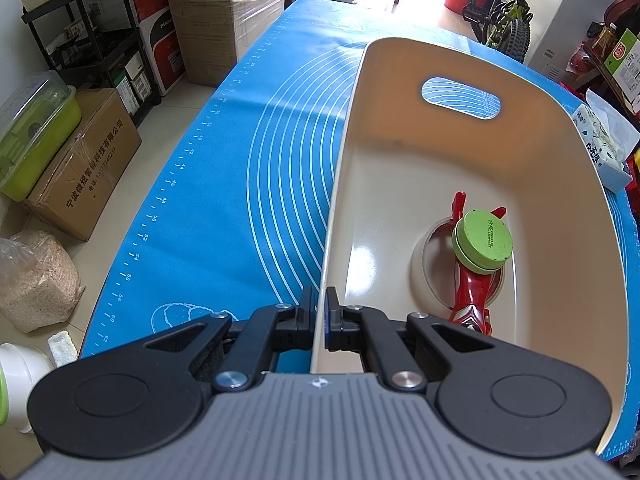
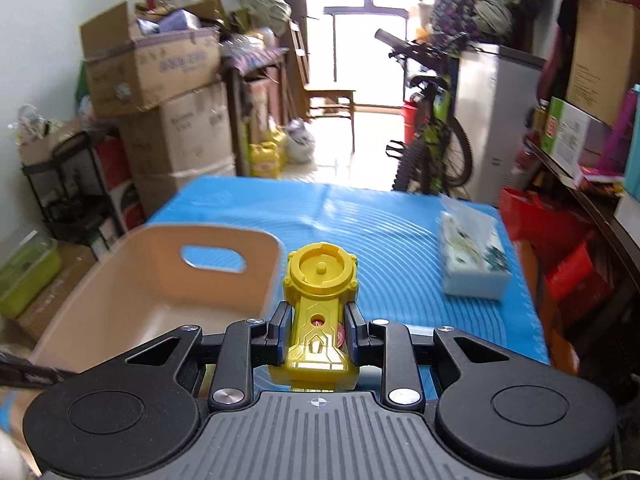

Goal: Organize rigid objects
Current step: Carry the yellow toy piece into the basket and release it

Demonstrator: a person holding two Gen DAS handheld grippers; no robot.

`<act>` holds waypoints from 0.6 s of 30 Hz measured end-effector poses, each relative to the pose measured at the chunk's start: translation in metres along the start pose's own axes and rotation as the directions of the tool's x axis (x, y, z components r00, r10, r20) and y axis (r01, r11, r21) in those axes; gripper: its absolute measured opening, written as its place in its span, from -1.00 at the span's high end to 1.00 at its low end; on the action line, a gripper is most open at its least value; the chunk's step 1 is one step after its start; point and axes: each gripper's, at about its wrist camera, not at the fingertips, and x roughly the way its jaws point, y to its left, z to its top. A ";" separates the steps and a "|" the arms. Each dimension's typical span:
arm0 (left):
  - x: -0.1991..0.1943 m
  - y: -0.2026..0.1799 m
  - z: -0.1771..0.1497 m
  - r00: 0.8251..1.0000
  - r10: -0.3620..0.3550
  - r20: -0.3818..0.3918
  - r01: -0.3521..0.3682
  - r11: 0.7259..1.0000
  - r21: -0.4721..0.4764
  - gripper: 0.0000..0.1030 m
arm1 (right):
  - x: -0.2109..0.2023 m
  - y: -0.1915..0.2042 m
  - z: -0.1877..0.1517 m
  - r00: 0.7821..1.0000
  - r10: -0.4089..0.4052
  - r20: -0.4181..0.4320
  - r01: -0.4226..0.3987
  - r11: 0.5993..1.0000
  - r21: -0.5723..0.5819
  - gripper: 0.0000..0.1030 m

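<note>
Left jaws (image 1: 320,300) clamped on one bin (image 1: 560,160) wall, right jaws (image 2: 316,316) around one yellow toy (image 2: 320,304).

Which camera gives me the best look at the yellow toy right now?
The right wrist view: the yellow toy sits centred and close, clamped between the right gripper fingers. The left wrist view does not show it at all.
</note>
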 end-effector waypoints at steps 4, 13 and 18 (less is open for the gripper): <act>0.000 0.000 0.000 1.000 0.000 0.000 0.000 1.000 0.000 0.89 | 0.004 0.023 0.010 0.998 0.054 0.007 -0.054 0.998 -0.020 0.30; 0.000 -0.001 0.000 1.000 0.000 -0.001 0.000 1.000 0.002 0.89 | 0.028 0.084 0.000 0.981 0.169 -0.093 -0.178 0.979 -0.098 0.30; 0.000 -0.002 0.000 1.000 -0.001 -0.002 0.001 1.000 0.002 0.89 | 0.045 0.101 -0.016 0.965 0.186 -0.186 -0.210 0.971 -0.116 0.30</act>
